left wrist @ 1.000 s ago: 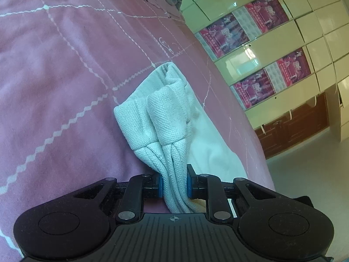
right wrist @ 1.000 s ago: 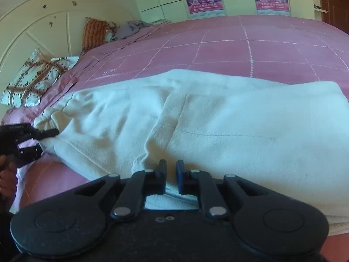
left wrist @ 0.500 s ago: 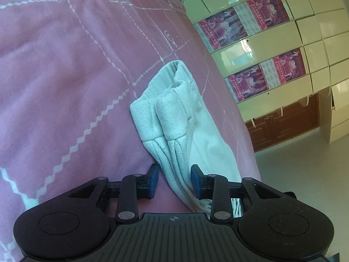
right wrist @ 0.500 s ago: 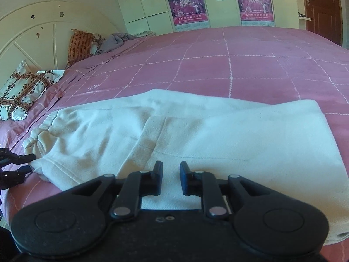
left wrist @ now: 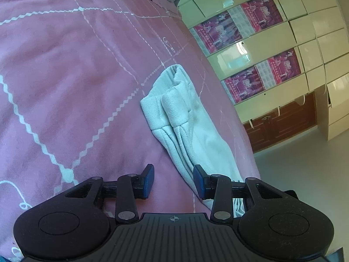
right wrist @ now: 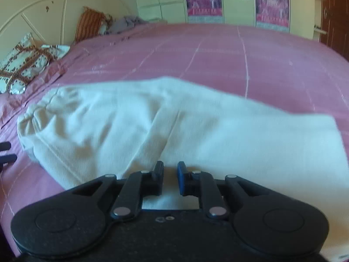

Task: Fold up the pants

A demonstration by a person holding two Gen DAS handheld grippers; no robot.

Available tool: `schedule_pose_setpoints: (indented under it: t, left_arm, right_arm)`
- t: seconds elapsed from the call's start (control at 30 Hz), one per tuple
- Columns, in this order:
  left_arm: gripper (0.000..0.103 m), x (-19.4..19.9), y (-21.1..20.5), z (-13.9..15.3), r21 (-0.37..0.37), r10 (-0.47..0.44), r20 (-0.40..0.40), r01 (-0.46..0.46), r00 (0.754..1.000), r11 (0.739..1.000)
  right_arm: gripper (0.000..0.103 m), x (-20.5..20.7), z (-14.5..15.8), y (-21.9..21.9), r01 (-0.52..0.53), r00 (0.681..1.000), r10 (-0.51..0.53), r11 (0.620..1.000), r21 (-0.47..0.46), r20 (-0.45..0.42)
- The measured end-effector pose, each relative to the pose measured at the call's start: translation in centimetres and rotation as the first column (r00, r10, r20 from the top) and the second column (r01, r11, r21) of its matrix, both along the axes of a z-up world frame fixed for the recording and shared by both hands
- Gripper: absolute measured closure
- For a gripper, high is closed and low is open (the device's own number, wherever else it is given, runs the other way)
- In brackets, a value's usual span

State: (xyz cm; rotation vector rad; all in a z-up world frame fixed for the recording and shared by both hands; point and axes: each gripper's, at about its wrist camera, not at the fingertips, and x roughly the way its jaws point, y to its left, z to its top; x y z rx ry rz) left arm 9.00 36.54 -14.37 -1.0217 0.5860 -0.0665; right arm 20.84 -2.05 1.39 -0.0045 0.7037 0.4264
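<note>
The cream pants (right wrist: 185,131) lie folded lengthwise across the pink bedspread (right wrist: 240,54), cuffed leg ends at the left. In the left wrist view the bunched cuffs (left wrist: 174,107) lie ahead of my left gripper (left wrist: 173,180), which is open and empty, with the fabric edge running past its right finger. My right gripper (right wrist: 170,178) hovers just above the near edge of the pants with its jaws a little apart and nothing between them. My left gripper's fingertips (right wrist: 5,151) show at the far left of the right wrist view, apart from the cuffs.
Patterned pillows (right wrist: 24,65) and an orange cushion (right wrist: 89,23) lie at the head of the bed by the cream headboard (right wrist: 43,6). A grey garment (right wrist: 126,23) lies at the far side. Cabinets with pink posters (left wrist: 250,54) stand beyond the bed.
My left gripper let go of the pant cuffs, opened wide and pulled back. My right gripper's jaws opened slightly and it drew back and up from the pants.
</note>
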Motion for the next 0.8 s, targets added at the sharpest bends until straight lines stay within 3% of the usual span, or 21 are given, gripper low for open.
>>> schedule_pose_setpoints:
  t: [0.03, 0.1, 0.13, 0.2, 0.23, 0.27, 0.37, 0.43, 0.47, 0.53, 0.57, 0.6, 0.73, 0.8]
  left_arm:
    - [0.064, 0.1, 0.0, -0.1, -0.002, 0.001, 0.000, -0.001, 1.000, 1.000]
    - [0.064, -0.1, 0.2, -0.3, -0.014, 0.009, 0.006, -0.009, 1.000, 1.000]
    - [0.064, -0.2, 0.3, -0.4, -0.016, 0.012, 0.003, -0.012, 1.000, 1.000]
    - [0.064, -0.2, 0.3, -0.4, -0.012, 0.008, -0.001, -0.008, 1.000, 1.000]
    - [0.064, -0.3, 0.3, -0.3, -0.007, 0.003, -0.001, -0.003, 1.000, 1.000]
    - [0.064, -0.3, 0.3, -0.3, -0.005, 0.001, -0.002, -0.001, 1.000, 1.000]
    - [0.064, 0.4, 0.1, -0.4, -0.001, -0.013, 0.001, 0.013, 1.000, 1.000]
    - [0.064, 1.4, -0.4, 0.0, 0.010, -0.034, 0.011, 0.034, 0.999, 0.999]
    - [0.064, 1.9, -0.6, 0.3, 0.014, -0.044, 0.022, 0.044, 0.999, 0.999]
    - [0.061, 3.1, -0.9, 0.5, 0.023, -0.040, 0.028, 0.040, 0.999, 0.999]
    - [0.053, 3.7, -0.8, 0.2, 0.012, -0.029, 0.026, 0.028, 0.999, 1.000]
    - [0.050, 4.3, -0.7, -0.2, -0.007, -0.011, 0.027, 0.012, 1.000, 1.000]
    - [0.050, 6.9, -0.7, -1.4, -0.042, 0.018, 0.032, -0.017, 0.999, 0.999]
    - [0.083, 7.8, -1.2, -1.2, 0.001, 0.025, 0.003, -0.025, 1.000, 1.000]
  right_arm:
    - [0.077, 0.2, 0.8, -0.5, 0.035, 0.998, -0.037, 0.998, 0.043, 0.043]
    - [0.075, 1.8, 1.4, -0.8, 0.086, 0.992, -0.091, 0.995, 0.059, 0.083]
    - [0.075, 3.4, 0.8, -0.5, 0.097, 0.993, -0.097, 0.995, 0.012, 0.071]
    - [0.076, 6.9, -1.8, 0.5, 0.084, 0.990, -0.096, 0.989, -0.119, -0.102]
    - [0.078, 7.1, -1.5, 0.6, 0.078, 0.993, -0.088, 0.989, -0.122, -0.076]
    - [0.078, 7.1, -0.9, 0.6, 0.080, 0.994, -0.089, 0.989, -0.126, -0.066]
    - [0.075, 5.4, -0.1, -0.3, 0.096, 0.995, -0.096, 0.995, -0.017, 0.004]
    - [0.076, 5.4, -2.2, 0.6, 0.012, 0.997, -0.019, 0.996, -0.093, -0.079]
    - [0.076, 4.7, -1.9, 0.7, 0.000, 1.000, -0.004, 0.993, -0.121, -0.031]
    - [0.074, 3.4, -0.4, -0.7, 0.026, 0.999, -0.025, 0.998, -0.052, 0.019]
    - [0.071, 2.8, 0.3, -1.8, 0.043, 0.997, -0.042, 0.999, -0.004, 0.060]
    - [0.062, 2.4, 0.7, -2.5, 0.065, 0.994, -0.066, 0.998, 0.007, 0.088]
    - [0.063, 3.5, 0.7, -6.2, 0.178, 0.982, -0.173, 0.982, -0.056, 0.074]
    - [0.062, 3.8, 0.3, -8.2, 0.214, 0.976, -0.212, 0.975, -0.055, 0.051]
